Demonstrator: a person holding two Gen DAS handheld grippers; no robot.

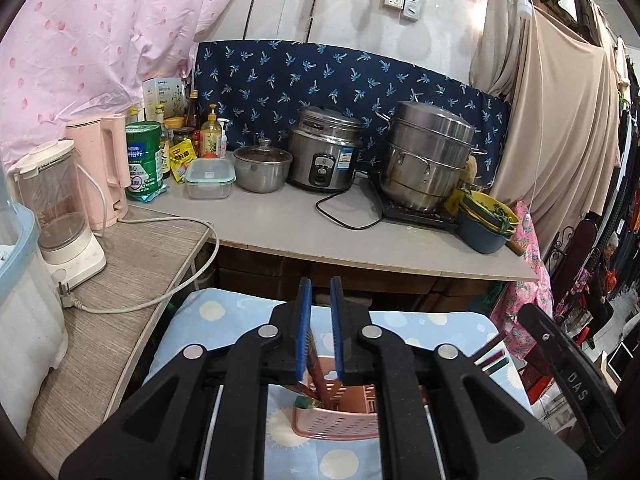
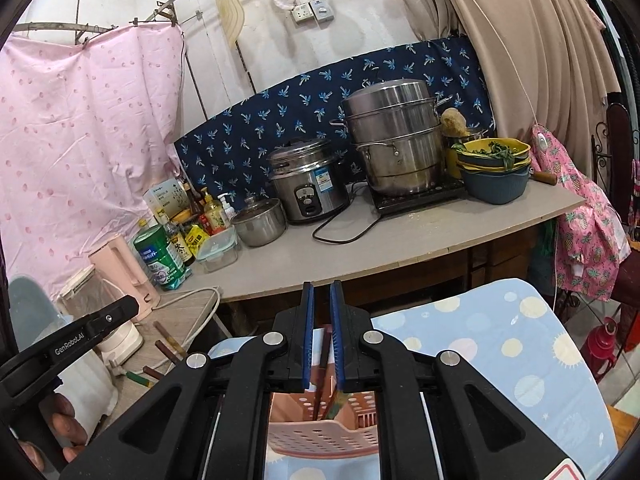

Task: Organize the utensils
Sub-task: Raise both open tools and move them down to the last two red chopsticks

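We see a pale wall (image 1: 352,20) at the top of the frame, a pink curtain (image 1: 88,40) at upper left and a beige curtain (image 1: 560,120) at right. A navy palm-print cloth (image 1: 340,76) backs the grey bench (image 1: 304,224); a wood-grain side table (image 1: 120,280) sits at lower left.

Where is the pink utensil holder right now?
In both wrist views the pink utensil holder sits at the bottom centre, on the blue spotted cloth, just below each claw, with chopsticks standing in it.
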